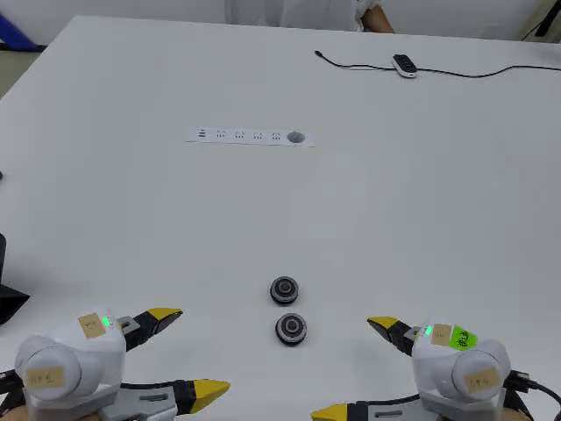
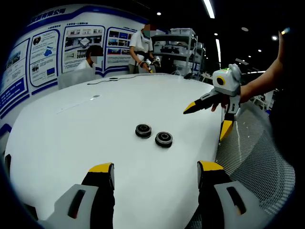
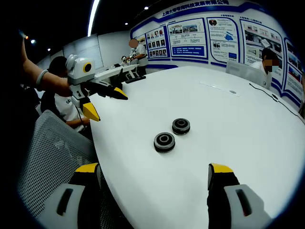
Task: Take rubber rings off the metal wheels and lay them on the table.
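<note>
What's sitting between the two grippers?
Two metal wheels, a far wheel and a near wheel, lie close together between the left gripper and the right gripper. The head view shows it best.

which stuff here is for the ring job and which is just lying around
For the job: near wheel, far wheel, left tool, right tool, both tools open.
Lying about: power strip, corded device.
</note>
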Demonstrator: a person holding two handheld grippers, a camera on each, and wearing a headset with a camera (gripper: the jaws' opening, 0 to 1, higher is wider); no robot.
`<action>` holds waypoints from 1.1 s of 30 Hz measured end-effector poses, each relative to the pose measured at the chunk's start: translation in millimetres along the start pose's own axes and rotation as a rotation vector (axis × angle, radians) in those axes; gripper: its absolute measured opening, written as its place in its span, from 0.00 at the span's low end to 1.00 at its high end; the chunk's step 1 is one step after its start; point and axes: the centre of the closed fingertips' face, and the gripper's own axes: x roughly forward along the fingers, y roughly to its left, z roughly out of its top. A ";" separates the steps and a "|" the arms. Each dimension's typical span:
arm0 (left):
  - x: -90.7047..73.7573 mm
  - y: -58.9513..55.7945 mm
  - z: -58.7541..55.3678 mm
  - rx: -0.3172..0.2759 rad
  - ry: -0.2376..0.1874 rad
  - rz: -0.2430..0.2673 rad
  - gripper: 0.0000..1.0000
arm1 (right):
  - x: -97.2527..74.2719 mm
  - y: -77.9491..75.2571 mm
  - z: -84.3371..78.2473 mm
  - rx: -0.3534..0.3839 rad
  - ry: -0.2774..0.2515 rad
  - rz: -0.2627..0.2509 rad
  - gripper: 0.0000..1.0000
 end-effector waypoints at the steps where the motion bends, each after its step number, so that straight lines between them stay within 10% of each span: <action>1: 1.0 -0.3 0.1 0.004 0.002 -0.002 0.72 | 0.7 0.0 0.1 0.002 0.000 0.001 0.94; 33: 46.2 -14.3 19.2 0.099 0.050 -0.085 0.51 | 18.9 7.4 4.5 0.036 -0.012 0.045 0.92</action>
